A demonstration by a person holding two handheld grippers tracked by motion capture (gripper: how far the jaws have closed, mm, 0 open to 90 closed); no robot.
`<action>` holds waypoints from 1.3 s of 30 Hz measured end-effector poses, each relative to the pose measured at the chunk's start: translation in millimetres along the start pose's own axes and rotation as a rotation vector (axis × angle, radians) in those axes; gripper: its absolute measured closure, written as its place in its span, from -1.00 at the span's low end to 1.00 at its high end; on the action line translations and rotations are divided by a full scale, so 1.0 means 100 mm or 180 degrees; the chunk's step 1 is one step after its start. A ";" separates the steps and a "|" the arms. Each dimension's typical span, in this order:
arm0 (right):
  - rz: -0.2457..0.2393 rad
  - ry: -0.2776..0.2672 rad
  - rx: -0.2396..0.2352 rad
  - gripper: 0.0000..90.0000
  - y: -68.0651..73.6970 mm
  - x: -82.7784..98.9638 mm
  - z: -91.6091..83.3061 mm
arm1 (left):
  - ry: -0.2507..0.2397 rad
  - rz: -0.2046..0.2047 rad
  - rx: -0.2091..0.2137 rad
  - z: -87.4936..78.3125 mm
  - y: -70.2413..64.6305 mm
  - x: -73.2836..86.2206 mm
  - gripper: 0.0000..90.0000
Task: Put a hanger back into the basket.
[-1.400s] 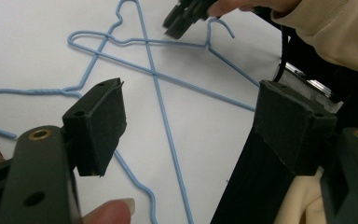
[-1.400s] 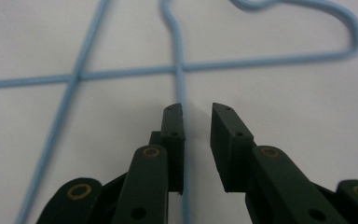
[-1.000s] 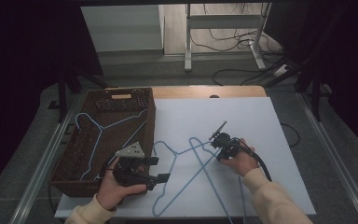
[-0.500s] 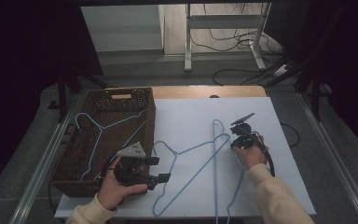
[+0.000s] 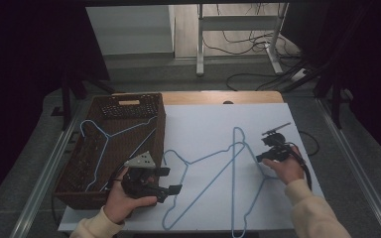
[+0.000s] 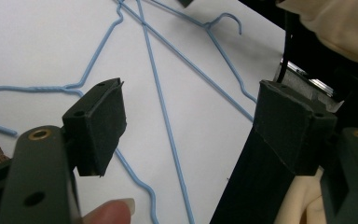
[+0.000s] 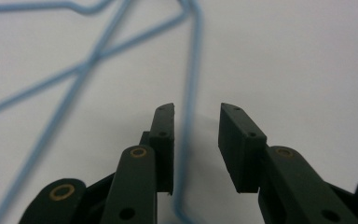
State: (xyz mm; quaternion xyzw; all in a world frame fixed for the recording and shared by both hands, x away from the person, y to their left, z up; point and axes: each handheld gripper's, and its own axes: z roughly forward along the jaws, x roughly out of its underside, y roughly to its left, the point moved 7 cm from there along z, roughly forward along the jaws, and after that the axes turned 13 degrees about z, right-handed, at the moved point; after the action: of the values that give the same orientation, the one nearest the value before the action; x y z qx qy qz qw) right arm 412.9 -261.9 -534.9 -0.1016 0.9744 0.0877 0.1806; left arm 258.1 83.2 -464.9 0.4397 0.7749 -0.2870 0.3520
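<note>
now | left gripper [image 5: 171, 179] wide, empty | right gripper [image 7: 196, 140] just opening, blue hanger [image 7: 191, 93] wire between, unpressed | no readable writing

My left gripper [image 6: 186, 135] has its two black jaws spread wide, nothing between the pads, just hovering over the white tabletop [image 6: 37, 42]. Under the gap there are blue wire hangers [image 6: 161, 107] lying flat, their wires crossing each other near the top. One long straight wire runs down between my jaws, and a hook [image 6: 226, 21] curls at the top right. My fingertip [image 6: 112, 210] pokes in at the bottom edge. A cream sleeve [image 6: 335, 23] sits in the top right corner, a black cable [image 6: 286, 42] beside it.
</note>
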 end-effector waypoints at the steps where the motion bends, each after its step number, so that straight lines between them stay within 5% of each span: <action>1: 0.0026 0.0003 0.0014 0.48 -0.08 0.05 -0.05 | 0.0001 0.0001 -0.0001 0.00 0.00 0.00 -0.44; 7: 0.0332 0.0028 0.0107 0.52 -0.59 0.41 -0.22 | -0.0003 0.0019 0.0018 0.02 -0.02 -0.02 -0.44; 13: 0.0458 -0.0002 0.0236 0.84 -0.87 0.68 -0.33 | 0.0017 0.0034 0.0033 0.05 -0.02 -0.03 -0.44; 21: 0.0262 0.0113 0.0238 1.00 -0.78 0.88 -0.29 | 0.0015 0.0032 0.0039 0.05 -0.01 -0.03 -0.44; 27: 0.0184 0.0167 0.0066 1.00 -0.52 0.98 -0.30 | 0.0007 0.0022 0.0029 0.03 -0.01 -0.02 -0.44; 29: 0.0019 0.0230 -0.0163 1.00 -0.27 1.05 -0.28 | 0.0006 0.0017 0.0023 0.02 0.00 -0.02 -0.44; 31: -0.0090 0.0217 -0.0154 1.00 -0.16 1.05 -0.27 | 0.0008 0.0015 0.0018 0.02 0.01 -0.02 -0.44; 34: -0.0061 0.0067 -0.0066 1.00 -0.18 0.96 -0.33 | 0.0010 0.0015 0.0020 0.03 0.00 -0.01 -0.44; 35: 0.0033 -0.0040 0.0092 1.00 -0.31 0.89 -0.37 | 0.0007 0.0018 0.0030 0.03 0.00 -0.01 -0.44; 39: 0.0290 -0.0051 0.0173 1.00 -0.65 0.82 -0.31 | 0.0017 0.0011 0.0025 0.03 0.01 -0.01 -0.44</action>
State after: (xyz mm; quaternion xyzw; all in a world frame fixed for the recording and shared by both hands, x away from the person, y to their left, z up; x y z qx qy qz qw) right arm 341.9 -344.4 -545.2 -0.0515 0.9785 0.0702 0.1869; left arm 260.6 80.7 -466.5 0.4431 0.7739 -0.2883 0.3487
